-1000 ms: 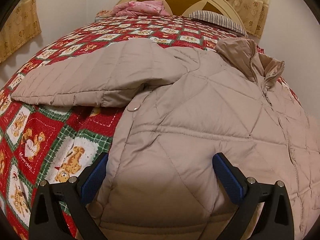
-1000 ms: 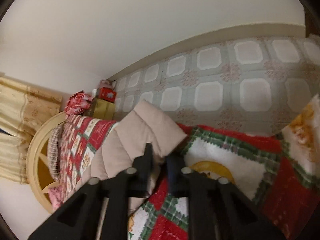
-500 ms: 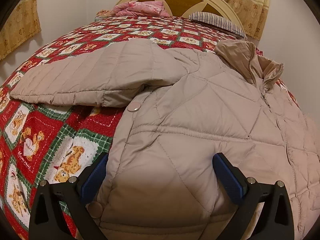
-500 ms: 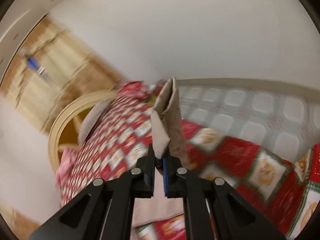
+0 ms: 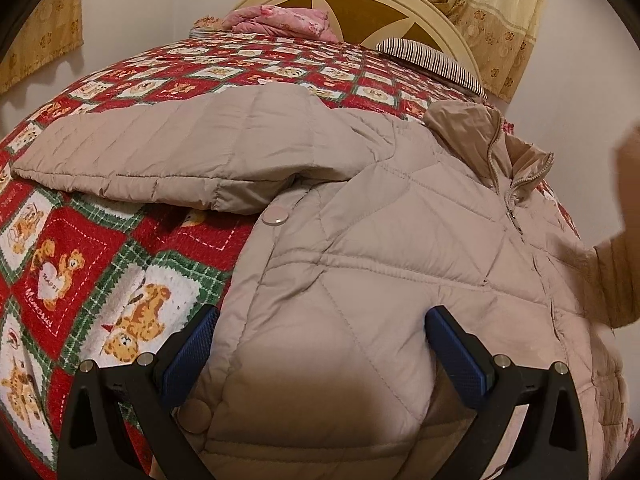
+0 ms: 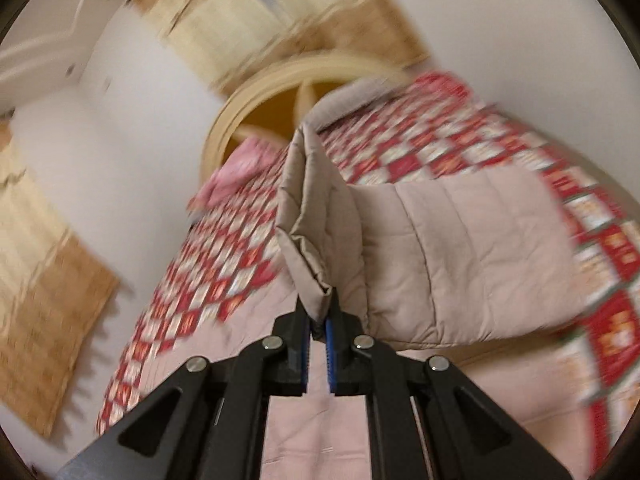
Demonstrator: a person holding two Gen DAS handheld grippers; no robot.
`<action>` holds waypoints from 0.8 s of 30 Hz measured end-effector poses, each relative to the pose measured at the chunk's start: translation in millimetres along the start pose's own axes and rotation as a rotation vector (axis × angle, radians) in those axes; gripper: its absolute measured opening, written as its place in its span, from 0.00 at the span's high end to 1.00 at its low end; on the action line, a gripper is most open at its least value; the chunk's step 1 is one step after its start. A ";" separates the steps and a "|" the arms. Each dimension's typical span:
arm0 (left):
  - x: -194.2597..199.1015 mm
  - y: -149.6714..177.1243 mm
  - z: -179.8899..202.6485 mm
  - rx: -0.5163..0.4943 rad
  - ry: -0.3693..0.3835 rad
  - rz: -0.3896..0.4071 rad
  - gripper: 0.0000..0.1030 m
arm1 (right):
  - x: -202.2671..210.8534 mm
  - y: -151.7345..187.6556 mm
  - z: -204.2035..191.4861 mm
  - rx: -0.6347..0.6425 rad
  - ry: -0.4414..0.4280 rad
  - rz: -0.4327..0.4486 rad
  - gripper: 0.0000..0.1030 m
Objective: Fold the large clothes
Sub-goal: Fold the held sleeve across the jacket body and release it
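A beige quilted jacket (image 5: 392, 240) lies front up on a bed with a red teddy-bear quilt (image 5: 72, 264). Its left sleeve (image 5: 160, 152) lies spread out across the quilt. My left gripper (image 5: 320, 344) is open, its blue-padded fingers straddling the jacket's lower hem area. My right gripper (image 6: 318, 320) is shut on the cuff of the other sleeve (image 6: 460, 256) and holds it lifted above the jacket body; that sleeve shows at the right edge of the left wrist view (image 5: 616, 272). The right wrist view is motion-blurred.
A cream round headboard (image 5: 360, 12) stands at the far end, with a pink bundle (image 5: 280, 20) and a striped pillow (image 5: 432, 60) in front of it. Yellow curtains (image 5: 500, 12) hang behind. A white wall runs along the bed's right side.
My right gripper has swung the held sleeve up and round over the jacket; the sleeve now enters the left wrist view. The left gripper has stayed in place, open.
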State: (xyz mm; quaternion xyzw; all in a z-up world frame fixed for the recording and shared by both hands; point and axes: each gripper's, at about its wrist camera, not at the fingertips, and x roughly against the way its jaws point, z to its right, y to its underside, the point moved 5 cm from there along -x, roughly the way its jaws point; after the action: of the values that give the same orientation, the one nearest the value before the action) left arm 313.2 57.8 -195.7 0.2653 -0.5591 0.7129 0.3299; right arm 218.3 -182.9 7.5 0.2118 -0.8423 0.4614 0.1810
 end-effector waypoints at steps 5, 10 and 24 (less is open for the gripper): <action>0.1 0.1 -0.1 0.002 0.002 0.001 0.01 | -95.5 58.4 -37.0 0.014 -0.095 -0.192 0.91; -0.6 -0.6 -0.5 0.008 0.011 0.003 0.01 | -157.0 104.2 -49.5 -0.022 -0.154 -0.310 0.90; -1.0 -0.7 -1.1 0.007 0.009 0.002 0.01 | -74.7 62.2 -58.3 0.111 -0.246 -0.162 0.73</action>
State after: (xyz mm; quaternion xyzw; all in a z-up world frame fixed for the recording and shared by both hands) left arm 314.4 58.9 -196.3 0.2625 -0.5553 0.7164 0.3309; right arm 255.2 -88.8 -43.7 0.3438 -0.8114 0.4617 0.1012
